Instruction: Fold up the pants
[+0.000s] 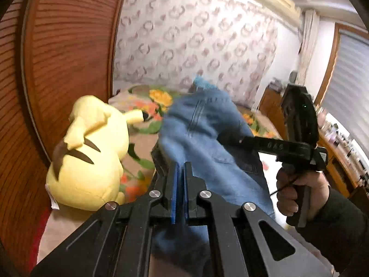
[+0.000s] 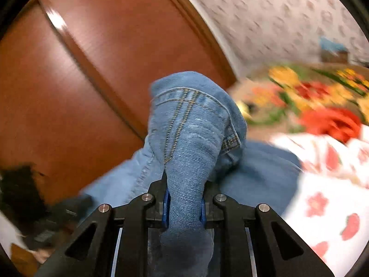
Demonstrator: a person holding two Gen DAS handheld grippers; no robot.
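Observation:
The blue denim pants [image 1: 203, 124] hang in the air above the bed, held up between both grippers. My left gripper [image 1: 180, 168] has its jaws nearly together with denim draped over the right finger; the cloth between the pads is hard to see. My right gripper [image 2: 184, 184] is shut on a thick fold of the pants [image 2: 186, 138], which bulge out between its fingers. In the left wrist view the right gripper [image 1: 233, 138] reaches in from the right, gripping the pants, with a hand on its handle.
A yellow plush toy [image 1: 90, 152] sits on the bed at the left. The floral bedspread [image 1: 143, 106] lies below, also in the right wrist view [image 2: 311, 106]. A brown wooden closet door [image 1: 57, 57] stands at left. Shelves [image 1: 341, 152] run along the right wall.

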